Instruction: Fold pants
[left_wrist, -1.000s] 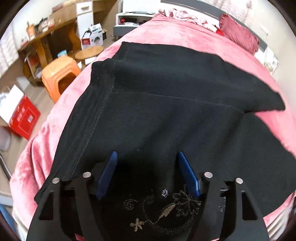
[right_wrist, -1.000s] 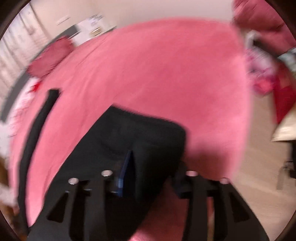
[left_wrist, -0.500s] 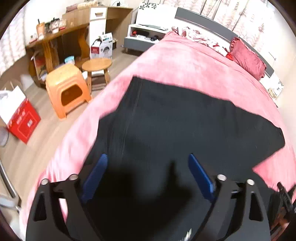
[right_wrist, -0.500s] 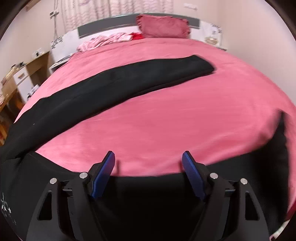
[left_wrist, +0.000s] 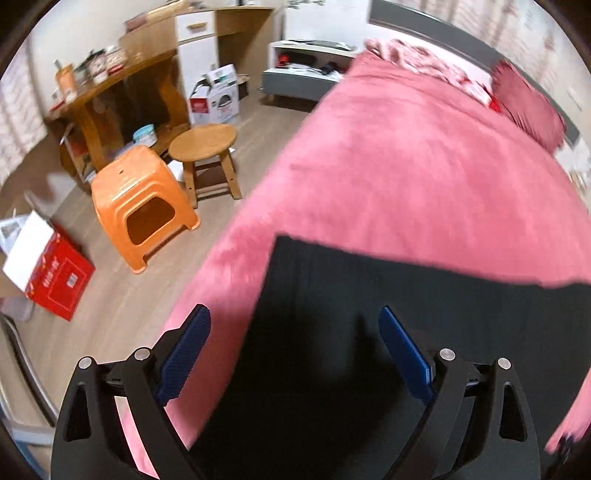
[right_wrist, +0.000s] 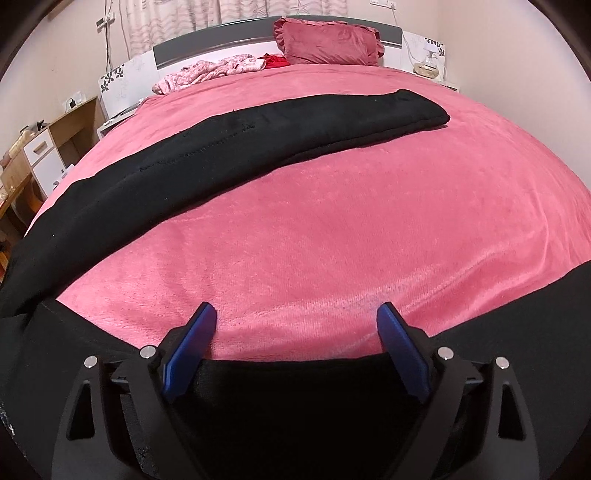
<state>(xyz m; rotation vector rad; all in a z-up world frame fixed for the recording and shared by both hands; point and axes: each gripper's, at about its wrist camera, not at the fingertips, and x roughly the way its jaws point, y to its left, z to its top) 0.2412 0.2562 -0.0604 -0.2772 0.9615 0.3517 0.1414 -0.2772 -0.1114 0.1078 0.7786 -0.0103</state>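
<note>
Left wrist view: my left tool (left_wrist: 293, 341) hangs above the black pants (left_wrist: 369, 332), its blue pads spread wide, nothing between them, tilted down toward the bed (left_wrist: 406, 166) edge with the orange stool (left_wrist: 142, 205) off to the side. My right tool (right_wrist: 295, 343) points level across the pink bed toward the pillow (right_wrist: 328, 40), pads likewise apart and empty, fabric under its base, one pant leg stretched diagonally ahead.

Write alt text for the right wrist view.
Black pants lie spread across a pink bedspread, one leg stretching toward the far right. The open right gripper hovers over the near black fabric, holding nothing; a dark red pillow rests against the headboard.
</note>
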